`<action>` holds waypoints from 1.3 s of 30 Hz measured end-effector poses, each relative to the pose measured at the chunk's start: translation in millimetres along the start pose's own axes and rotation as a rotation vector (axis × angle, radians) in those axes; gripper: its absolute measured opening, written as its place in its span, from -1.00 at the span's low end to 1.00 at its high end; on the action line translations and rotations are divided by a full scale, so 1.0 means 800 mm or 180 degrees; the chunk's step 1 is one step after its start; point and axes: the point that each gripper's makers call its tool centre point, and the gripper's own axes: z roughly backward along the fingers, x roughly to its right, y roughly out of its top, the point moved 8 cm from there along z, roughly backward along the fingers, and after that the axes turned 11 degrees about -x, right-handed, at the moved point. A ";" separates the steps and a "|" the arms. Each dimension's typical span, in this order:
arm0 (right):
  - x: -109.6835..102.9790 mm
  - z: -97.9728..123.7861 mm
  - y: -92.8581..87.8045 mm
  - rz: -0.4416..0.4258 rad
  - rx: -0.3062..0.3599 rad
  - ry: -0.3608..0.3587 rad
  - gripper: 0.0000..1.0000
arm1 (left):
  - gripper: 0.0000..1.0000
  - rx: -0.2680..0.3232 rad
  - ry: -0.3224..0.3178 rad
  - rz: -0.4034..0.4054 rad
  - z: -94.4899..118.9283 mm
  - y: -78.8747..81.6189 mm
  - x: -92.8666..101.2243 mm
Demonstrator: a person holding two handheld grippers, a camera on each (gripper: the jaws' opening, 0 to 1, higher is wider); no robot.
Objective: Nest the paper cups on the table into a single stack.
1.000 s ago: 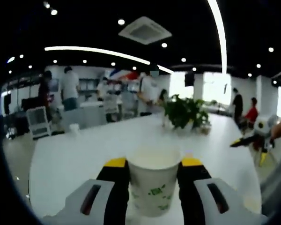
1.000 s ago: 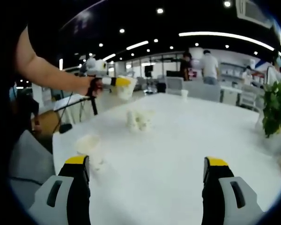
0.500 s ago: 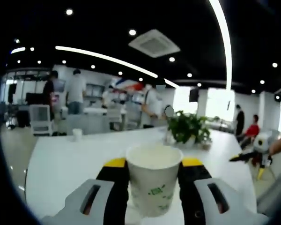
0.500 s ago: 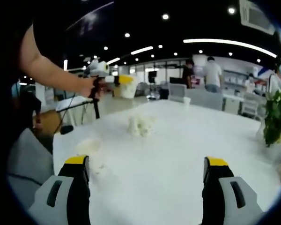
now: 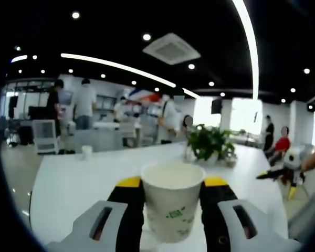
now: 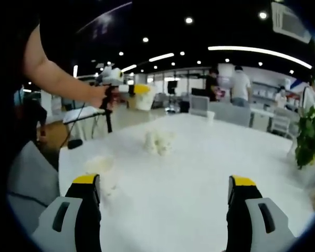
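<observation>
My left gripper (image 5: 171, 185) is shut on a white paper cup (image 5: 171, 205) with green print, held upright above the white table (image 5: 73, 178). In the right gripper view that left gripper (image 6: 139, 93) hangs in the air at the far left with the cup (image 6: 144, 100) in it. My right gripper (image 6: 164, 184) stands open over the table (image 6: 199, 173) with nothing between its yellow-tipped jaws. A loose cluster of paper cups (image 6: 158, 142) sits mid-table, and another cup (image 6: 101, 167) stands near the left jaw. A lone cup (image 5: 86, 151) stands far off on the table. My right gripper (image 5: 283, 170) appears at the right edge.
A potted plant (image 5: 209, 142) stands on the table's far side, also at the right edge (image 6: 308, 139). Several people stand by desks in the background. A chair (image 5: 44, 136) sits beyond the table. The person's arm (image 6: 58, 84) crosses the upper left.
Both views have risen and shifted a little with the hands. The left gripper still holds the cup; the right gripper remains open. Cups on the table have not moved.
</observation>
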 end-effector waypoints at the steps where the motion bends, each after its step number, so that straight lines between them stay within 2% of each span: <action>1: -0.001 0.001 0.000 0.0019 -0.0001 0.0003 1.00 | -0.22 0.0001 -0.0004 -0.0005 0.000 0.000 0.001; 12: -0.002 0.003 0.001 0.0026 0.0047 0.0071 1.00 | -0.22 0.0014 -0.0045 -0.0014 -0.003 0.003 0.011; 18: 0.003 0.004 0.003 0.0063 0.0073 -0.0040 1.00 | -0.21 0.0023 -0.0076 -0.0023 -0.006 0.006 0.018; 39: 0.003 0.014 0.003 -0.0074 0.0110 -0.0094 1.00 | -0.21 0.0132 -0.0149 -0.0016 -0.011 0.010 0.050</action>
